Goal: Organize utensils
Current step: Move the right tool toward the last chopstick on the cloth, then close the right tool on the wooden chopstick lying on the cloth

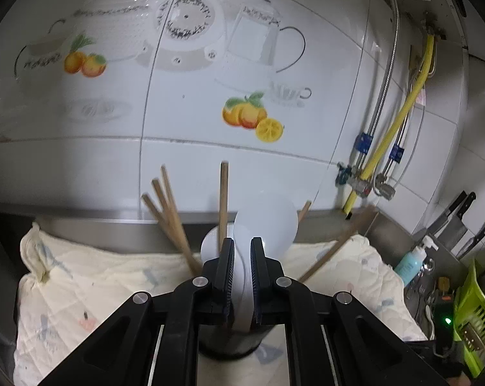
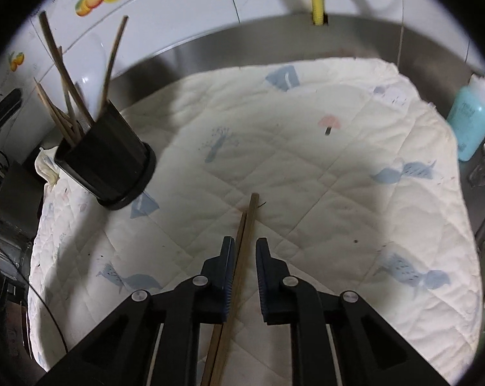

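Note:
A black utensil holder [image 2: 109, 160] stands on a quilted cloth [image 2: 306, 148] and holds several wooden chopsticks [image 2: 65, 96]. My left gripper [image 1: 242, 244] is shut on the handle of a white spoon [image 1: 264, 225], whose bowl rises above the holder [image 1: 229, 341], with chopsticks [image 1: 170, 215] fanning out around it. My right gripper [image 2: 245, 246] is open, its jaws either side of a pair of wooden chopsticks [image 2: 242, 251] that lies on the cloth, without pressing on them.
A tiled wall [image 1: 184, 122] with hoses [image 1: 403, 119] stands behind a steel counter rim [image 2: 274, 38]. A blue soap bottle [image 2: 470, 119] stands at the right. Knives [image 1: 457, 222] and a green basket [image 1: 473, 315] are at far right.

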Motion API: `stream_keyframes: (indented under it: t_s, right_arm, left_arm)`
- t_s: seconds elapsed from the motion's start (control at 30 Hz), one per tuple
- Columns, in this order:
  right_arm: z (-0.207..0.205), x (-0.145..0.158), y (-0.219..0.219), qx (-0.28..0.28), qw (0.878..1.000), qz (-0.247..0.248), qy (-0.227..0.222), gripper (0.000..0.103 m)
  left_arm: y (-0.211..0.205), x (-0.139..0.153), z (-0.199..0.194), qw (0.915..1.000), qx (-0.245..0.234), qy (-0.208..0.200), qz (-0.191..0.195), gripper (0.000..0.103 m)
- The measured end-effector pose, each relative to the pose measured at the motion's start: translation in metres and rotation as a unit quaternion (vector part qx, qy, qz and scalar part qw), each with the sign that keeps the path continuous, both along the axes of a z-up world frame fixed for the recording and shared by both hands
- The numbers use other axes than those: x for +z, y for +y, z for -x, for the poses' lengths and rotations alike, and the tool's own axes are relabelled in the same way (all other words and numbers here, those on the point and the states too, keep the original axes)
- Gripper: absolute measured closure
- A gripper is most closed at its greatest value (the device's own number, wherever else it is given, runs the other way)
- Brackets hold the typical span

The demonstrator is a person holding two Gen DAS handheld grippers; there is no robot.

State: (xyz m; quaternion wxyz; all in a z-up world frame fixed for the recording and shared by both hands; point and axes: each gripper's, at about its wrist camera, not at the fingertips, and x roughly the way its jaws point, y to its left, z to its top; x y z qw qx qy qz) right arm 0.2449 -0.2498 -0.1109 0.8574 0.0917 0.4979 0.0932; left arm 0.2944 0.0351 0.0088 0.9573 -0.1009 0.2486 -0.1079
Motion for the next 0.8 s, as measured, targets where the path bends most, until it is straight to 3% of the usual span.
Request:
stream_keyframes:
  t_s: [0.6, 0.8]
  right_arm:
    - [-0.018, -0.025, -0.002, -0.015, 0.999, -0.034, 0.026, 0.087]
    - [-0.016, -0.029, -0.014, -0.033, 0.996, -0.075, 0.033, 0.088]
  left_arm:
    - [-0.009, -0.025, 0.022, 0.9981, -0.033, 0.051, -0.011, 0.091]
    - [-0.024, -0.032, 0.021, 0.9964, -0.052, 0.066, -0.013, 0.091]
